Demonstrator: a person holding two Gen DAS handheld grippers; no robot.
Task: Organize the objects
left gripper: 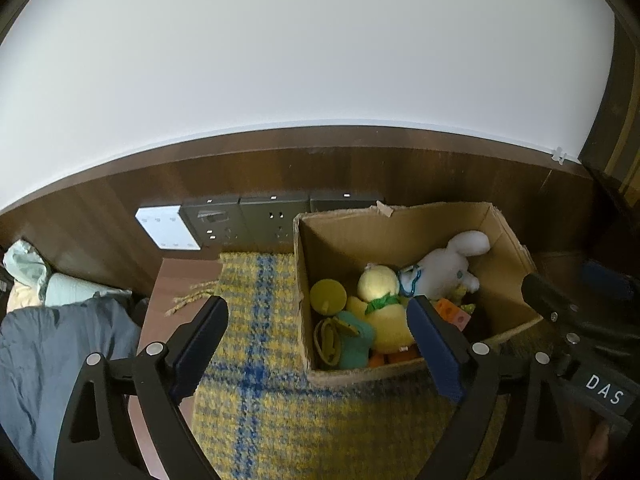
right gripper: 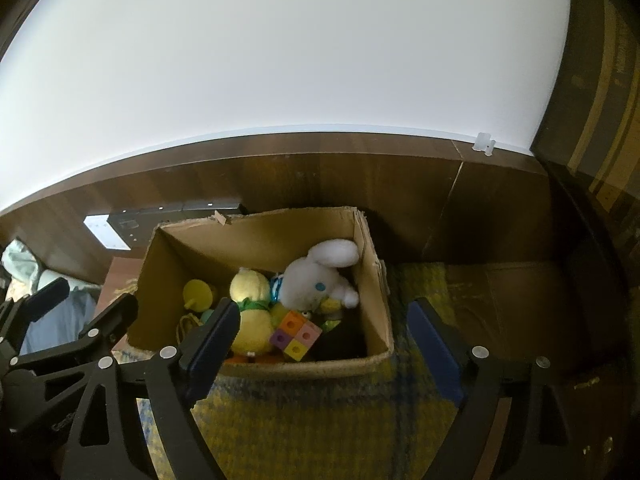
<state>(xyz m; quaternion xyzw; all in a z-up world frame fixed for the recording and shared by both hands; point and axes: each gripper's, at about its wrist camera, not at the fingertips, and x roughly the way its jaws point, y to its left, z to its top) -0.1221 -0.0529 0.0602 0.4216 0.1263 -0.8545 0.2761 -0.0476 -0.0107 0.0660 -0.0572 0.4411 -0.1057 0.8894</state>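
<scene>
Toys all in cardboard box [right gripper: 376,280] on yellow checked cloth [left gripper: 256,400]. Box sits just ahead, between two grippers. Left gripper [left gripper: 320,344] wide apart, empty, box to its right. Right gripper [right gripper: 324,348] wide apart, empty, straddling near right corner, so nearer.

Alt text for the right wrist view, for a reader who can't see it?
An open cardboard box of toys sits on a yellow plaid cloth: white plush, yellow plush, coloured cube. The open right gripper hangs before it, empty.
</scene>
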